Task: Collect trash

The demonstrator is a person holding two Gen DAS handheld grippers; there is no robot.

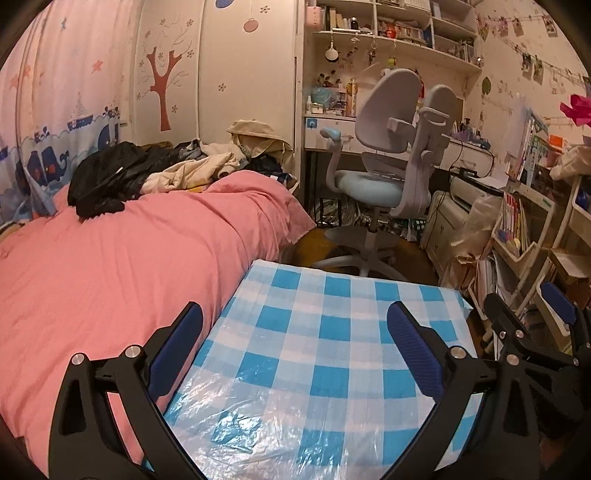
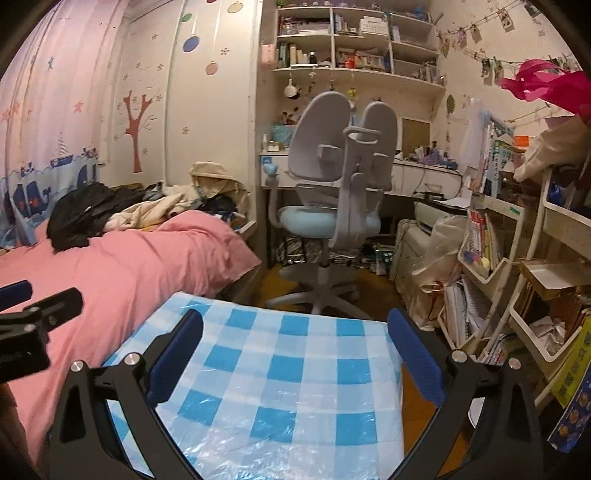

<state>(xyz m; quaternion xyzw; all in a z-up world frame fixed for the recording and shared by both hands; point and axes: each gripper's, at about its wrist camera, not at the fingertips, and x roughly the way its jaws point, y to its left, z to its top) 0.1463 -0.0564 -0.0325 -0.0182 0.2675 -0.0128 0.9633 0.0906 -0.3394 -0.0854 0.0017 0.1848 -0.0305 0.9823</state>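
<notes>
Both grippers hover with fingers spread wide and nothing between them: the left gripper [image 1: 295,354] and right gripper [image 2: 295,354] above a table [image 1: 332,369] covered in blue-and-white checked plastic, its top bare. No trash shows on it. Just beside the table lies a bed [image 1: 110,266] under a pink cover, clothes [image 1: 147,173] heaped at its far end. Beyond stands a grey desk chair [image 2: 332,184] before cluttered shelves [image 2: 351,48].

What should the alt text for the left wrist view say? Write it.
Open left claw hangs empty above a table covered in blue-checked plastic, beside a pink-covered bed piled with clothes. Beyond stand a grey desk chair and cluttered shelves; the right claw shows at the edge.
</notes>
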